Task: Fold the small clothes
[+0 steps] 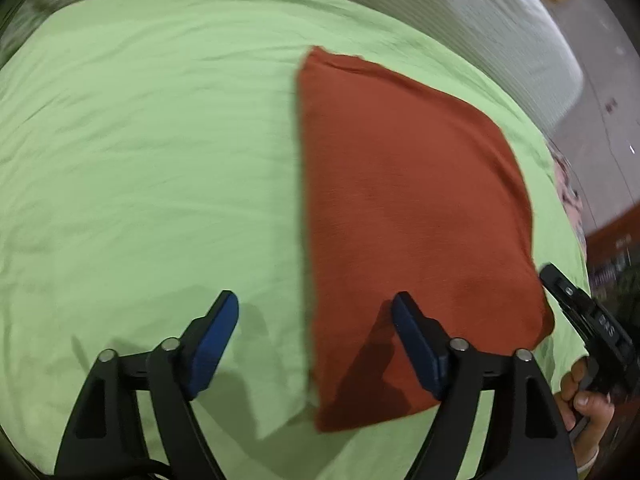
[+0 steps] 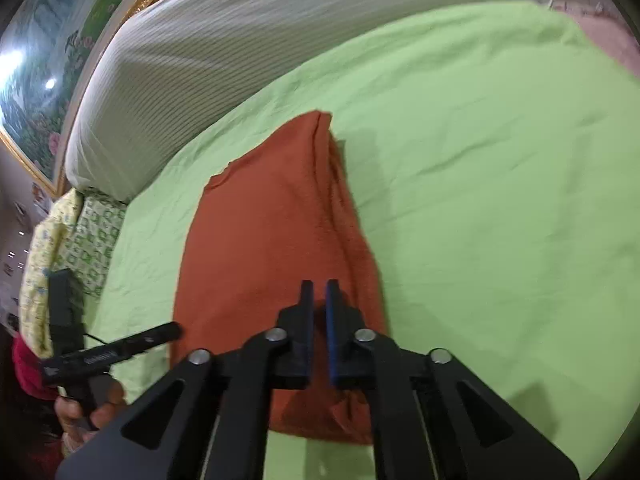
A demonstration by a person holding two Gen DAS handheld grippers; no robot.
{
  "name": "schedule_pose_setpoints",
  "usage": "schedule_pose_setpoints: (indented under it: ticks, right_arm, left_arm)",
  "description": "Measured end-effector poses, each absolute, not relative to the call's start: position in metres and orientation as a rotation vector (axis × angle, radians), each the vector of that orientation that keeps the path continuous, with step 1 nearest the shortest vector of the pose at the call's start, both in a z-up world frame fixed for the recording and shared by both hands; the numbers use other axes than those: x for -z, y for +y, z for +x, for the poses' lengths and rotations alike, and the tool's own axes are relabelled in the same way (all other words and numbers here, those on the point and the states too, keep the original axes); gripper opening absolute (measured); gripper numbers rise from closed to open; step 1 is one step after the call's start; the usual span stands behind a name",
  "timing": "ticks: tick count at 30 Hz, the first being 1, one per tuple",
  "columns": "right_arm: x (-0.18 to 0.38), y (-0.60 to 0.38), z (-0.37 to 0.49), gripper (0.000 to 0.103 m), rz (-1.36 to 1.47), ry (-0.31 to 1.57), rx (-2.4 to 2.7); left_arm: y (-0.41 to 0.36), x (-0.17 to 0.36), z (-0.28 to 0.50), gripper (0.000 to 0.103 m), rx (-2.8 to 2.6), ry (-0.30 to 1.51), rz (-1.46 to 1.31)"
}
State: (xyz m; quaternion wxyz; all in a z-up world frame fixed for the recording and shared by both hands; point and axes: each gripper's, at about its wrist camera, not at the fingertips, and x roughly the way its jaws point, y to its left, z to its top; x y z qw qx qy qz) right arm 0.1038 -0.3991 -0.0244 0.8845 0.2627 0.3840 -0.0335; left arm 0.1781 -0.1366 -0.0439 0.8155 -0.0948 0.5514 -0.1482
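Note:
A rust-red garment (image 1: 404, 216) lies folded flat on a light green sheet (image 1: 140, 160). My left gripper (image 1: 314, 314) is open, its fingers wide apart above the garment's left near edge, one blue pad (image 1: 216, 340) over the sheet and the other over the cloth. In the right wrist view the same garment (image 2: 264, 248) lies lengthwise. My right gripper (image 2: 318, 296) hovers over its near end with the pads almost together and a thin gap between them; no cloth is visibly pinched. The right gripper also shows in the left wrist view (image 1: 584, 312), held by a hand.
A white ribbed pillow or bolster (image 2: 240, 52) lies along the far side of the green sheet (image 2: 500, 200). Patterned yellow-green cloth (image 2: 68, 248) lies at its end. A gold-framed picture (image 2: 44, 92) hangs on the wall behind. The left gripper (image 2: 112, 354) shows at the lower left.

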Motion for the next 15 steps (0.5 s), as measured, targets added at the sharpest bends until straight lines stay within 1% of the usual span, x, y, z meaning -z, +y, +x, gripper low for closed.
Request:
schedule_pose_setpoints:
  ticks: [1, 2, 4, 7, 9, 11, 13, 14, 15]
  right_arm:
    - [0.021, -0.404, 0.095, 0.024, 0.531, 0.796, 0.087]
    - [0.018, -0.404, 0.09, 0.029, 0.514, 0.793, 0.106]
    - [0.016, -0.402, 0.085, 0.032, 0.504, 0.789, 0.119]
    - [0.02, -0.391, 0.077, 0.032, 0.471, 0.832, 0.122]
    - [0.024, -0.385, 0.069, 0.036, 0.446, 0.852, 0.149]
    - [0.028, -0.381, 0.062, 0.049, 0.415, 0.866, 0.191]
    - [0.033, -0.382, 0.056, 0.05, 0.45, 0.87, 0.195]
    - [0.036, -0.386, 0.053, 0.049, 0.506, 0.85, 0.166]
    - [0.039, -0.387, 0.052, 0.045, 0.528, 0.842, 0.16]
  left_arm:
    - [-0.13, 0.045, 0.176, 0.08, 0.314, 1.186, -0.235]
    - [-0.126, 0.044, 0.173, 0.08, 0.313, 1.193, -0.251]
    - [-0.123, 0.049, 0.169, 0.08, 0.296, 1.227, -0.258]
    - [-0.124, 0.059, 0.154, 0.082, 0.309, 1.256, -0.227]
    - [-0.128, 0.064, 0.145, 0.086, 0.309, 1.257, -0.204]
    - [-0.135, 0.065, 0.138, 0.087, 0.302, 1.252, -0.158]
    - [-0.142, 0.068, 0.137, 0.087, 0.292, 1.241, -0.127]
    - [-0.144, 0.067, 0.133, 0.085, 0.288, 1.233, -0.106]
    - [-0.148, 0.067, 0.131, 0.068, 0.292, 1.219, -0.077]
